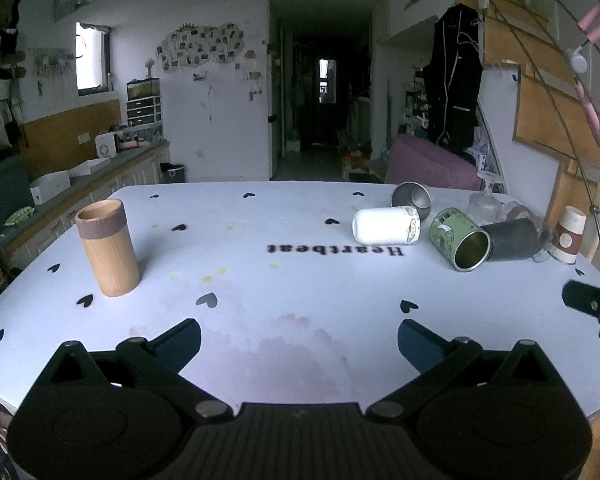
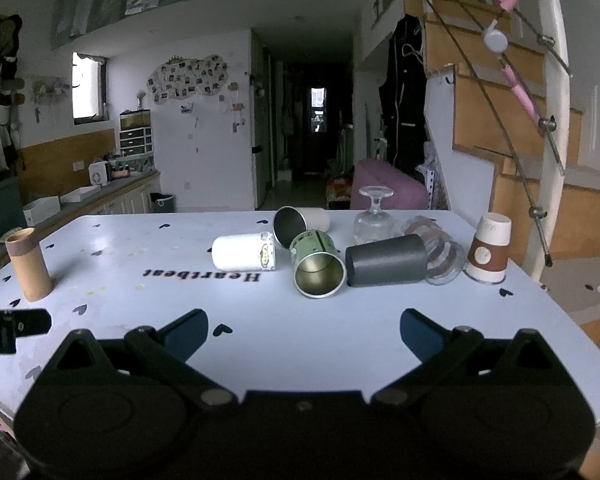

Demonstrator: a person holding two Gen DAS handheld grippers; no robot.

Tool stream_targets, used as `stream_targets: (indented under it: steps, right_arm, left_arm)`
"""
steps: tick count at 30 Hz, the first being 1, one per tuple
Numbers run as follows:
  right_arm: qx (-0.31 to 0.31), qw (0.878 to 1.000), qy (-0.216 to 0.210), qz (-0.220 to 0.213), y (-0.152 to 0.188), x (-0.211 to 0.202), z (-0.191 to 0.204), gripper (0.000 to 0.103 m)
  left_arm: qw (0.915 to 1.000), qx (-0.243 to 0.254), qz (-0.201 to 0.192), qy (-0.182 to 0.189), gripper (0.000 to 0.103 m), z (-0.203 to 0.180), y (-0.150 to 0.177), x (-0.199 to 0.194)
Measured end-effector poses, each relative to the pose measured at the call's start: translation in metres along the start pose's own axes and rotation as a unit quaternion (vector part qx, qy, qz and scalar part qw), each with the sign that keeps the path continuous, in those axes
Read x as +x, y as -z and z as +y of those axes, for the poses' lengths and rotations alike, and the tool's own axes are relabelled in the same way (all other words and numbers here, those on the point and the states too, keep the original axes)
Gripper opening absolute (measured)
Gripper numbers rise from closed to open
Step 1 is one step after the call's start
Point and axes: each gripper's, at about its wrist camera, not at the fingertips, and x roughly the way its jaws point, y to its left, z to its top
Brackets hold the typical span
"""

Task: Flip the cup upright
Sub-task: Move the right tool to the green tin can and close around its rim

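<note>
Through my left wrist camera I saw the left gripper (image 1: 299, 338) with its fingers spread wide and nothing between them, hovering over the near edge of the pale blue table (image 1: 260, 280). The right gripper (image 2: 304, 330) was likewise spread apart and held nothing, low over the same table. A wooden cup (image 1: 108, 247) stood upright on the left side, well apart from the rest. The other cups were clustered to the right: a white cup (image 2: 244, 257) lay on its side just above the printed word "Heartbeat", a steel cup (image 2: 298, 221) lay behind it with its mouth toward me, and a green cup (image 2: 317, 265) lay on its side with its open mouth facing the right camera. Just beside that, a dark grey cup (image 2: 386, 266) lay on its side, with a clear plastic cup (image 2: 440, 254) tipped over behind it. A stemmed glass (image 2: 372, 216) sat upside down farther back, and a brown-and-white paper cup (image 2: 487, 249) stood upside down at the far right. I could see the other gripper's tip at the frame edge in each view.
</note>
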Motion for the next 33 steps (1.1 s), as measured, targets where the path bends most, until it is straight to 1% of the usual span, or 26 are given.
stream_targets:
  steps: [6,12,15,18,20,25,28,31,33]
  right_arm:
    - [0.015,1.000,-0.011,-0.005,-0.006,0.027,-0.007,0.103]
    - [0.019,0.999,-0.015,-0.022,-0.014,0.074,-0.015,0.103]
    - [0.020,0.999,-0.020,-0.043,-0.016,0.100,-0.022,0.103]
    - [0.013,0.999,-0.017,-0.045,-0.020,0.123,-0.025,0.103]
    - [0.000,0.999,-0.023,-0.043,-0.023,0.139,-0.026,0.103]
    - [-0.059,0.997,-0.030,-0.029,-0.031,0.179,-0.023,0.103]
    - [-0.101,0.995,-0.017,-0.015,-0.032,0.201,-0.017,0.103]
    - [-0.134,0.991,-0.010,0.001,-0.029,0.219,-0.012,0.098]
    - [-0.141,0.990,-0.012,0.012,-0.028,0.230,-0.010,0.096]
  left_arm:
    - [1.0000,-0.005,0.008,0.000,0.103,0.004,0.004,0.009]
    - [0.9999,-0.006,0.016,0.000,0.103,0.009,0.011,0.014]
    - [0.9997,-0.009,0.021,-0.001,0.103,0.015,0.014,0.019]
    - [0.9996,-0.012,0.027,-0.002,0.103,0.019,0.018,0.023]
    - [0.9994,-0.014,0.031,-0.002,0.103,0.021,0.021,0.029]
    - [0.9989,-0.015,0.045,-0.003,0.103,0.024,0.029,0.040]
    - [0.9986,-0.014,0.052,-0.002,0.103,0.025,0.032,0.045]
    - [0.9985,-0.014,0.053,-0.003,0.103,0.026,0.035,0.048]
    - [0.9983,-0.015,0.055,-0.004,0.103,0.028,0.036,0.049]
